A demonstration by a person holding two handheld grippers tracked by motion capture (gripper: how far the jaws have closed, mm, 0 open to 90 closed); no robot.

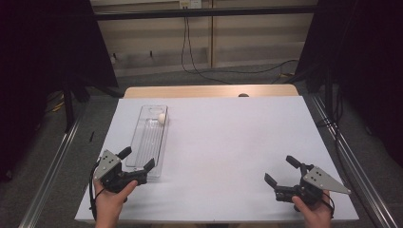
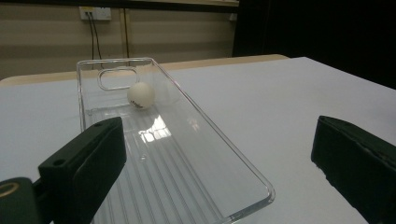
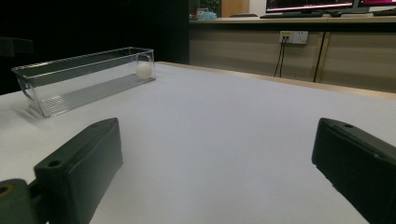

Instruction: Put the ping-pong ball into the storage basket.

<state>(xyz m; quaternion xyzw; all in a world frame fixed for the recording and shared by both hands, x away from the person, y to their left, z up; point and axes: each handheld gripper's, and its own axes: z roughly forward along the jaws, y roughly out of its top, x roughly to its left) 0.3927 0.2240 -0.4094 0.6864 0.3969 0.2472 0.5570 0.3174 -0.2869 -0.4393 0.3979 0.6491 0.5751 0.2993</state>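
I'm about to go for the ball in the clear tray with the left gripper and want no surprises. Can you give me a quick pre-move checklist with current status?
1. left gripper open, jaws wide apart: ok.
2. Nothing held in the left gripper: ok.
3. white ball lies inside the clear tray, at its far end: ok.
4. The tray's near end lies between the left jaws, with a straight line along it to the ball: ok.
5. right gripper open, empty, well off to the side on the white table: ok.
6. Whether the ball sits still or will roll when touched: cannot tell.
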